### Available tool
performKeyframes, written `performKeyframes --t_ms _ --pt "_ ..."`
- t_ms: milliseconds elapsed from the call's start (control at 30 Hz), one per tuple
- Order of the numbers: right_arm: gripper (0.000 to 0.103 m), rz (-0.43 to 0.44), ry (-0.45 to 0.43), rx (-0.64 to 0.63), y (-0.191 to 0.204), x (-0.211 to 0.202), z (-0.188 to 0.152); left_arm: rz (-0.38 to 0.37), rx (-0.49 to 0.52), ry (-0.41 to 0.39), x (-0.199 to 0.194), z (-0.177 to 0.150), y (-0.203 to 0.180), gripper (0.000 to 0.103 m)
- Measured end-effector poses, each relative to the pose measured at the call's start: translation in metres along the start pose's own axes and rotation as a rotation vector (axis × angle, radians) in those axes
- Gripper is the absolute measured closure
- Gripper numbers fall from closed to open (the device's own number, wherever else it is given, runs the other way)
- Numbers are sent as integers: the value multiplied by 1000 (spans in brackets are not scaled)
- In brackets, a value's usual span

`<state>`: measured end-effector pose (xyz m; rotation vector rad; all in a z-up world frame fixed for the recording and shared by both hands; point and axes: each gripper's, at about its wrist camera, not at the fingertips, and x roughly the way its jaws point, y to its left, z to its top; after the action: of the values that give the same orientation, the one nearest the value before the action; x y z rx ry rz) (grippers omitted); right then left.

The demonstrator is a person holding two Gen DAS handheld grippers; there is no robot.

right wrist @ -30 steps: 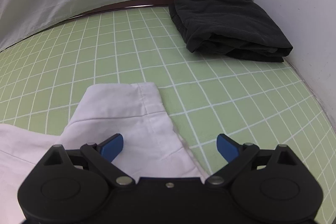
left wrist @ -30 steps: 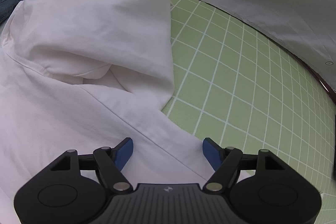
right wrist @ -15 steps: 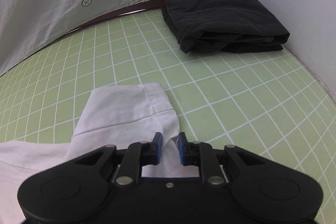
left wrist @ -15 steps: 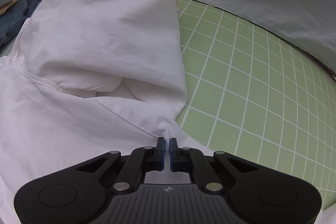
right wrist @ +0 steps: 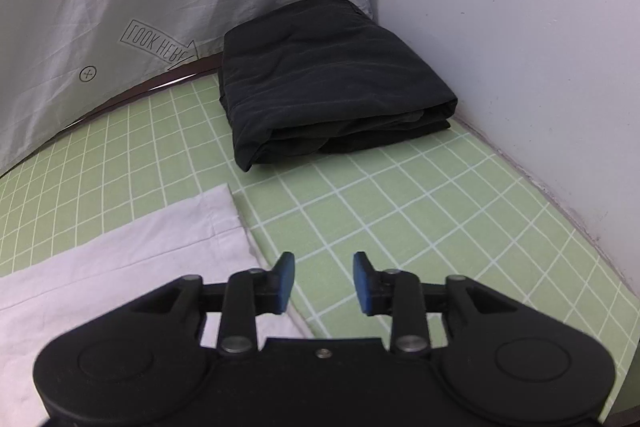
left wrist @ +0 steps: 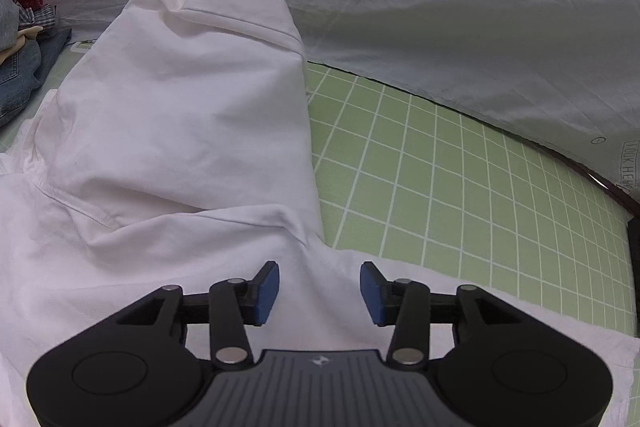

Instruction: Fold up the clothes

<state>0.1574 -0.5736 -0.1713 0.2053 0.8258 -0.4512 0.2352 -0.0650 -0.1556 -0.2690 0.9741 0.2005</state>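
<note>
I had both the left tongs [left wrist: 319, 291] and right tongs [right wrist: 322, 282] released and empty over the white shirt [left wrist: 160, 155], spread unfolded on the green grid mat [right wrist: 400, 219], while a black garment [right wrist: 328, 83] lay folded beyond
</note>
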Motion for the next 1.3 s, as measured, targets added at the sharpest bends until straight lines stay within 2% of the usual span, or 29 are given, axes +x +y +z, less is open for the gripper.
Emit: performKeyframes --t_ms 67,133,233,300,467,600,700,867,1067,1200,1300 --pt "58 28 36 9 6 -2 -13 7 15 17 -5 -12 3 52" --pt "49 50 83 24 11 -3 -27 14 9 33 -13 -24 11 51" --pt "32 73 114 -5 20 -10 -44 15 -18 48 -26 -38 25 51" --pt "14 79 113 -43 26 -19 -54 16 -36 50 -37 -48 37 50" --pt "4 121 153 -115 36 -36 -84 45 -92 42 -68 -76 76 49" --pt "4 142 205 -208 53 -46 -115 97 -183 47 -89 -95 121 48" --pt "3 153 204 -263 66 -59 -128 121 -256 46 -100 -103 156 48" --pt "3 141 212 -287 87 -77 -144 155 -285 45 -109 -102 206 48" --pt "3 48 211 -214 115 -99 -164 155 -299 60 -113 -89 269 47" --pt "3 -75 175 -184 138 -113 -176 143 -319 69 -102 -72 308 47" --pt "3 -134 152 -149 153 -126 -181 124 -329 74 -92 -57 334 47"
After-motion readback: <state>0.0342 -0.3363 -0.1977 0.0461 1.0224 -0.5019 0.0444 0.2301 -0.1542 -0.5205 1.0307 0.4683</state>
